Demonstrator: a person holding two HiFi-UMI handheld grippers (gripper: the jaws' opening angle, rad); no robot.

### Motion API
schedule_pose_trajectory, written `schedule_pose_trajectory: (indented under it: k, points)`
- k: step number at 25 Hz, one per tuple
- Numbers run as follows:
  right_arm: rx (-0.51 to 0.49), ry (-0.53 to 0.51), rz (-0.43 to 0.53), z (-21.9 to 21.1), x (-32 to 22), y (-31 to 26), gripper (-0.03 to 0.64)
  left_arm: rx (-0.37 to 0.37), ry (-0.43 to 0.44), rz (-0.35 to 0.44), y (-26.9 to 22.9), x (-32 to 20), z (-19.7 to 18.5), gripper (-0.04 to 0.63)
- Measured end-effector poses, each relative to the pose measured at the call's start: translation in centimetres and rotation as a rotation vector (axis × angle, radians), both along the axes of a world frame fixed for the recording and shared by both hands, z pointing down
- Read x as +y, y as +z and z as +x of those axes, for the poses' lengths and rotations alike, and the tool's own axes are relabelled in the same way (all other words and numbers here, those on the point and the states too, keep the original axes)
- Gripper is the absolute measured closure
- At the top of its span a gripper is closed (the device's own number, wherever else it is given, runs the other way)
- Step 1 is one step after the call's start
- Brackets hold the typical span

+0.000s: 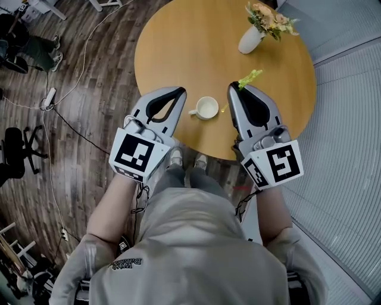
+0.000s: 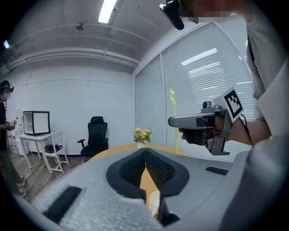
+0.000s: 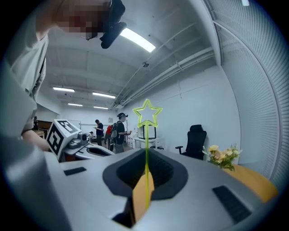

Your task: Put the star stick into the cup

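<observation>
Illumination is bright and diffuse, supplied by overhead ceiling strip lights. In the head view the counter is evenly lit, and shadows on it are faint and soft-edged. Both gripper views show strong barrel distortion and black vignetted corners. The window blinds carry bright streak reflections. The near body of the left gripper is blurred. The star stick renders sharp.
</observation>
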State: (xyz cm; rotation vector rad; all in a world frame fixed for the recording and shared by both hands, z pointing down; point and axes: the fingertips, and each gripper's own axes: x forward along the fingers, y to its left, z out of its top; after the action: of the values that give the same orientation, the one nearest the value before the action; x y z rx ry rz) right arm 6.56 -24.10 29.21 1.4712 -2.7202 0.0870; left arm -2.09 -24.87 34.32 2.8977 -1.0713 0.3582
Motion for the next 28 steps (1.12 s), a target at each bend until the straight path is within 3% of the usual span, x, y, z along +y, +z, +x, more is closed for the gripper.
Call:
schedule_pose_trajectory:
  k: [9,22,28]
  points:
    - [-0.053,-0.009,-0.045,-0.9,-2.4,5.7,0.583,0.036,0.026,-0.12,5.7,-1.3,0.7,0.572]
    - [-0.037,0.011,-0.147,-1.1,-3.7,17.1,0.583,0.004,0.032,-0.243,15.6,-2.0,0.9,0.572]
    - [-0.021,0.023,-0.17,-0.7,-3.9,19.2,0.583,0.018,0.053,-0.292,17.4,-2.3,2.2,0.572]
